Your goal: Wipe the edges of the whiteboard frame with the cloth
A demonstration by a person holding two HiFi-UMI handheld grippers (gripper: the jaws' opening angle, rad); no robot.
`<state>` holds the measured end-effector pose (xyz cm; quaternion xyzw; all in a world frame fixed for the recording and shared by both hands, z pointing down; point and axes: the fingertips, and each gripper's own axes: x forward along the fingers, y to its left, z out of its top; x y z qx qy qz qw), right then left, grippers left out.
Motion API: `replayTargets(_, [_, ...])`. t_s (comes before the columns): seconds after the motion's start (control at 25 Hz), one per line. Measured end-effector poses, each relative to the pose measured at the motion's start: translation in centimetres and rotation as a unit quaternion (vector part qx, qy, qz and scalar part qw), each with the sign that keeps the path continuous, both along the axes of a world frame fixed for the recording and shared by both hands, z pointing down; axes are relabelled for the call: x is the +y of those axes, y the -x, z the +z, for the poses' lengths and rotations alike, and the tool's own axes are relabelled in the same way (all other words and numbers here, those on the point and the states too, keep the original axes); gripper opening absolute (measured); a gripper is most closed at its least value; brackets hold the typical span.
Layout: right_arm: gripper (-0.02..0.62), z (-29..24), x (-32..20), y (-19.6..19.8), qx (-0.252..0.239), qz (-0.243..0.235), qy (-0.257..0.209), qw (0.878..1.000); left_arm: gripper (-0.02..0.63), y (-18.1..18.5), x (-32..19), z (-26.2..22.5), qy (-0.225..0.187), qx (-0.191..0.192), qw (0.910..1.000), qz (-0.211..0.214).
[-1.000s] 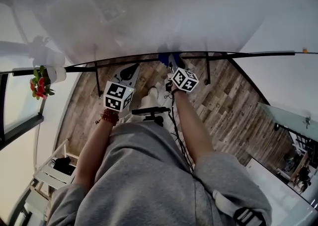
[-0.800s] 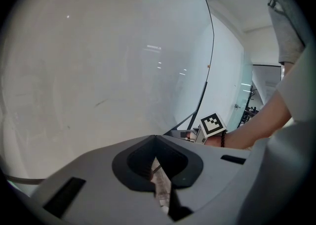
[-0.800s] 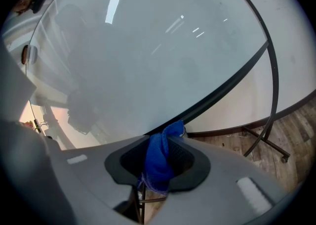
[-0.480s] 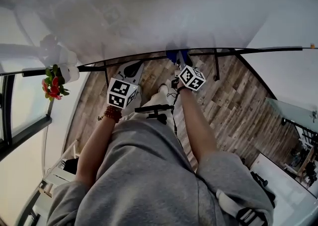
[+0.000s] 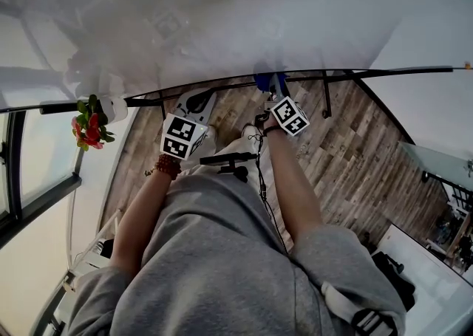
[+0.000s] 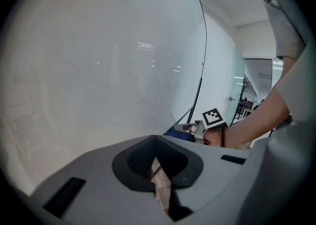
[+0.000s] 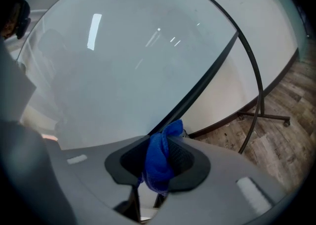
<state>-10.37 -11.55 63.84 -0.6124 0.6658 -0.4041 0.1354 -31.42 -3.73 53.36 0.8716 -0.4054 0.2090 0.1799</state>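
Observation:
The whiteboard point(image 5: 244, 24) fills the top of the head view, and its black bottom frame edge point(image 5: 369, 74) runs across below it. My right gripper point(image 5: 269, 88) is shut on a blue cloth point(image 5: 266, 79) that rests against this edge near the middle. In the right gripper view the cloth point(image 7: 160, 162) bunches between the jaws of the right gripper point(image 7: 159, 145), just under the frame edge point(image 7: 207, 78). My left gripper point(image 5: 198, 100) hangs to the left, a little below the frame. The left gripper point(image 6: 154, 142) has its jaws together with nothing between them.
A white pot with red flowers point(image 5: 90, 126) sits at the frame's left end. Black stand legs point(image 5: 325, 102) drop from the board to the wooden floor point(image 5: 347, 157). One stand leg point(image 7: 256, 105) curves down at the right of the right gripper view. A white table point(image 5: 429, 283) is at the lower right.
The head view has swung a little, so everything sits further right in it. The cloth stays on the bottom frame edge, and both grippers keep about the same place against it.

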Motion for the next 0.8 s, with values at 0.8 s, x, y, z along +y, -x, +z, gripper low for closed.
replayTargets(0.8, [0.107, -0.1, 0.8, 1.8, -0.152, 0.081, -0.005, 0.985, 0.009, 0.8, 0.3, 0.2, 0.004, -0.005, 0.9999, 0.014])
